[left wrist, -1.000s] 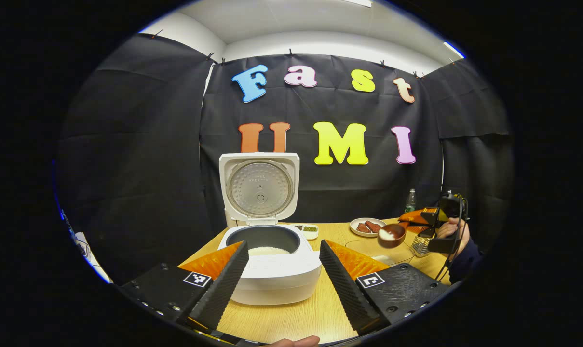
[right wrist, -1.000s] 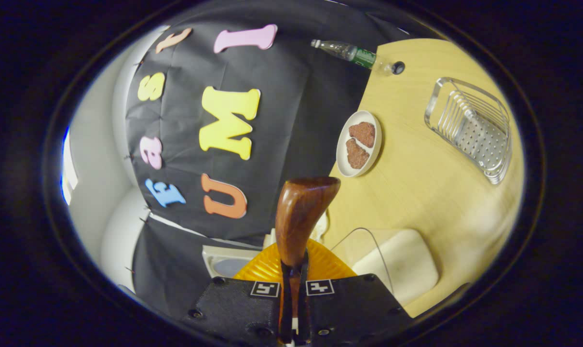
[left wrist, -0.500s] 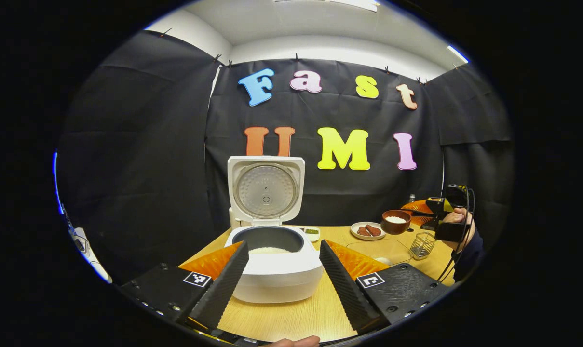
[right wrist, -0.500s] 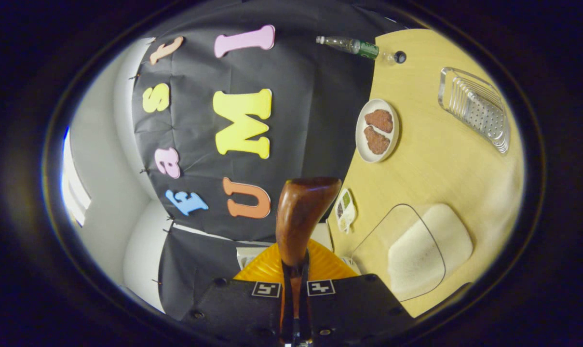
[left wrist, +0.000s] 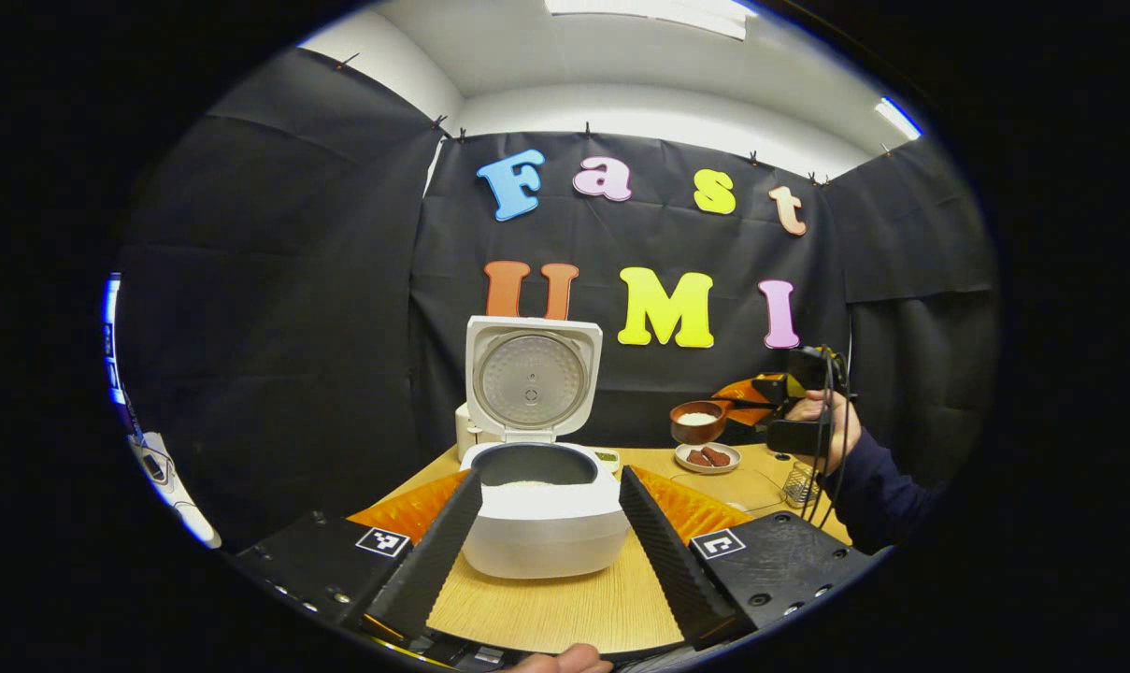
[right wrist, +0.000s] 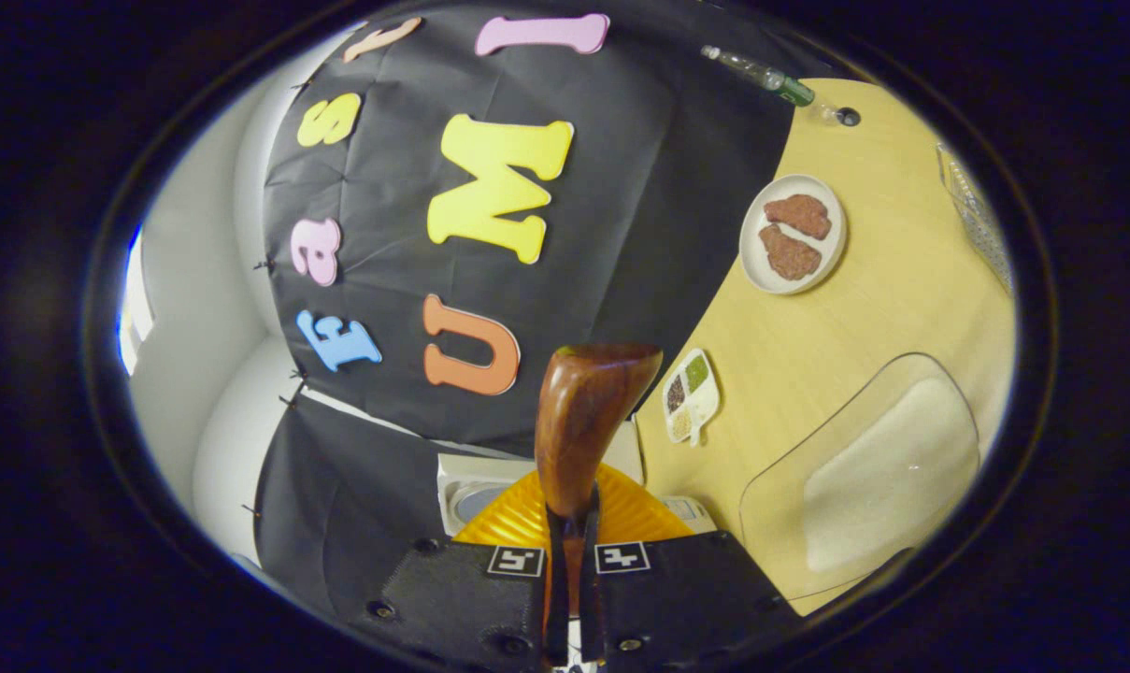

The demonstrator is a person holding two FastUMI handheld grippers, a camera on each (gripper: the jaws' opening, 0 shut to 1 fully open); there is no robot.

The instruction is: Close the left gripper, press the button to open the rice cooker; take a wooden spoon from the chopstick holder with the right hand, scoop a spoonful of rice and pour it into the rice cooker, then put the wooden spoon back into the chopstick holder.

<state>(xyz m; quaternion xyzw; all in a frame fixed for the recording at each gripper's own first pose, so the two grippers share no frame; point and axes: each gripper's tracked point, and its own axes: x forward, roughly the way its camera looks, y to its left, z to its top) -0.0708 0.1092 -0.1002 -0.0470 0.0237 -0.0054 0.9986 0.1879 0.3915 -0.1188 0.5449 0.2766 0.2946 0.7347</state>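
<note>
The white rice cooker (left wrist: 544, 523) stands on the wooden table with its lid (left wrist: 532, 379) raised; some rice lies in its dark pot. My left gripper (left wrist: 548, 551) is open, its fingers either side of the cooker and nearer the camera. At the right, a hand holds my right gripper (left wrist: 761, 397) in the air, shut on the wooden spoon (left wrist: 697, 422), whose bowl carries white rice and hangs right of the cooker. In the right gripper view the right gripper (right wrist: 569, 561) clamps the spoon's handle (right wrist: 583, 421), and the cooker's lid (right wrist: 471, 491) peeks out below.
A plate with two brown pieces (left wrist: 707, 457) (right wrist: 793, 234), a clear tray of rice (right wrist: 878, 467), a small sauce dish (right wrist: 688, 394), a wire holder (left wrist: 796, 483) and a bottle (right wrist: 761, 75) stand on the table's right half. Black cloth walls close the back and sides.
The right gripper has carried the rice-filled spoon up and leftward toward the cooker. The left gripper has drawn back from the cooker, so it looks smaller.
</note>
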